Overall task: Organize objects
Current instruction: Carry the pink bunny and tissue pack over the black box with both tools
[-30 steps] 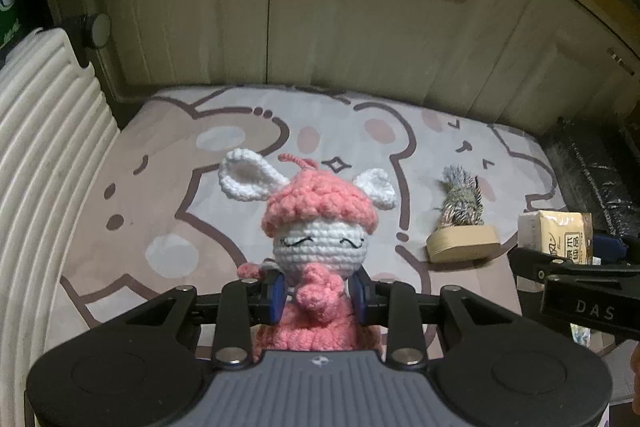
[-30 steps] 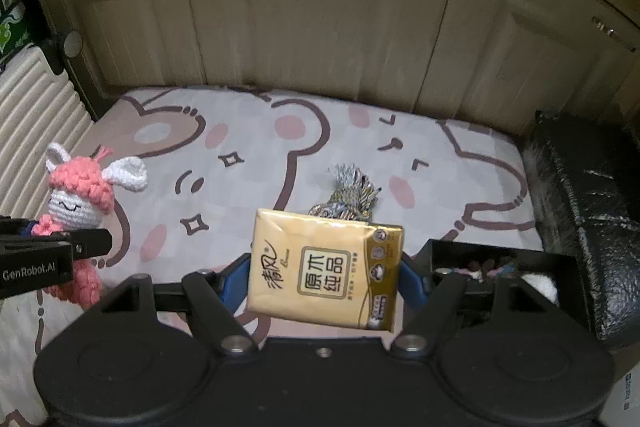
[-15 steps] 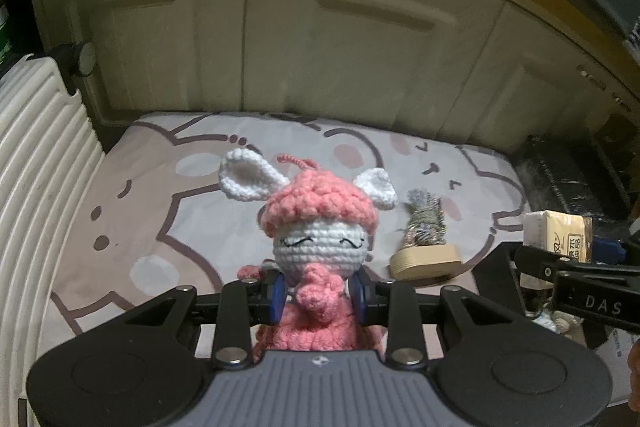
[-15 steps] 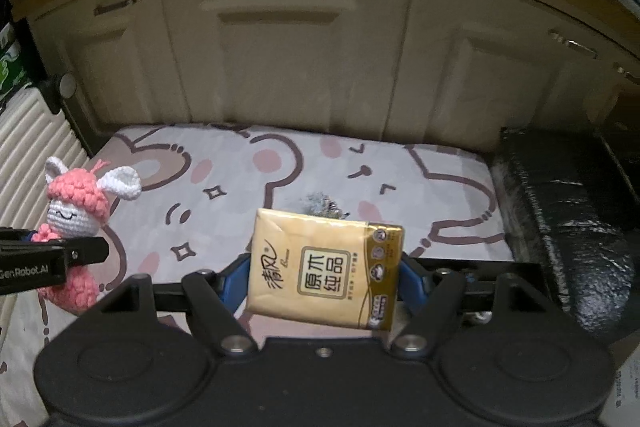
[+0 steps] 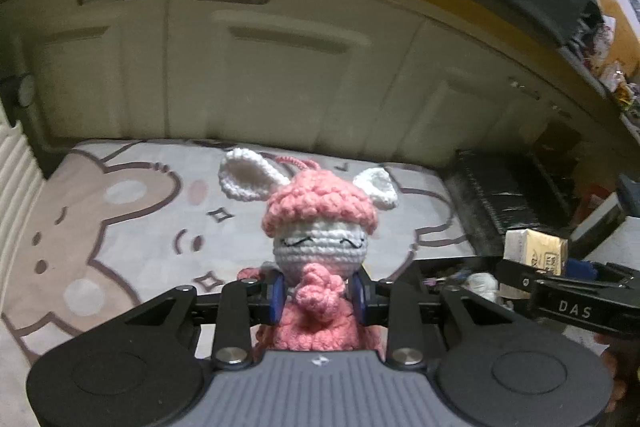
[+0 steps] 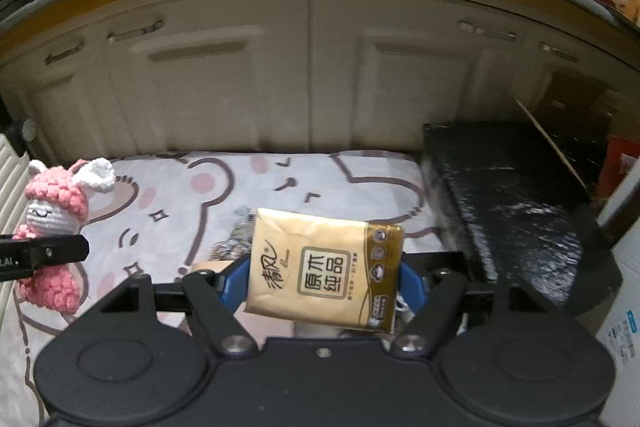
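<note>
Both sets of jaws are pinching loads: my left gripper [image 5: 319,297] is pressing its blue pads against the body of the crocheted bunny [image 5: 320,247] just under its head, nearly closed on the soft yarn, and my right gripper [image 6: 325,281] is standing wider, clamping the gold tissue pack [image 6: 324,269] by its two short ends.

Working down in size: the cream cabinet doors [image 6: 280,67] are filling twelve o'clock in both views. The bear-print mat [image 5: 132,211] is spreading below them from nine to one o'clock. A black box [image 6: 508,195] is sitting at three o'clock of the right view, against the mat's edge. A black tray [image 5: 460,279] is showing at three to four o'clock in the left view, already holding some small things I cannot make out. A small tuft on a tan base [image 6: 228,247] is peeking out at nine o'clock of the pack, partly hidden.

I am judging this as the carry step, both items lifted clear of the mat. Next I am needing to bring them over the tray, lower, and release one at a time so the grippers are not colliding.

Both grippers are pointing steeply downward and forward, side by side, each visible in the other's view.
</note>
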Motion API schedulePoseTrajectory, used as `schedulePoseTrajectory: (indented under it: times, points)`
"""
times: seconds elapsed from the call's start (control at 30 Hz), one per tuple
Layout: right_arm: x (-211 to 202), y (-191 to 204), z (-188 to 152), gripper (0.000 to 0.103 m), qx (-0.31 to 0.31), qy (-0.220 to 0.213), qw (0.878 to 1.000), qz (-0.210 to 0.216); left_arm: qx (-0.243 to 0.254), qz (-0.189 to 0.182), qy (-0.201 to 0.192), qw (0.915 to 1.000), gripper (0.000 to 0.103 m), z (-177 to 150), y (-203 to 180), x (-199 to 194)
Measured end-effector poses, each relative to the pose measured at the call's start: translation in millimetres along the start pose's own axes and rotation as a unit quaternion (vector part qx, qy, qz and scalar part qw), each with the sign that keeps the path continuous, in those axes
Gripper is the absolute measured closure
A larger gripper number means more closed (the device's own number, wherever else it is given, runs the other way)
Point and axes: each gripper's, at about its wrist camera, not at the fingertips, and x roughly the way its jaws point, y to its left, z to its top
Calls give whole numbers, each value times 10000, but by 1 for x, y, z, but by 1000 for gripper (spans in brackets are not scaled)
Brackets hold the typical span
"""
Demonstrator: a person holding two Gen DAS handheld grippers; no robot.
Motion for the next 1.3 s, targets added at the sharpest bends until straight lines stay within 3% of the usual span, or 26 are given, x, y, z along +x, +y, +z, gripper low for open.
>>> schedulePoseTrajectory:
  times: [0.67,1.07,1.3]
  points:
    - [-2,-75,-22,28,528,112,9981,-305,332,-819,117,9960,70,-3,-72,26]
    - [25,-106,-46,28,516,773,9949,-397,-362,-1624,607,9842,70,-9,-94,64]
    - [34,-118,-55,28,536,1001,9922,-509,-1139,-2057,910,9677,70,-20,-96,97]
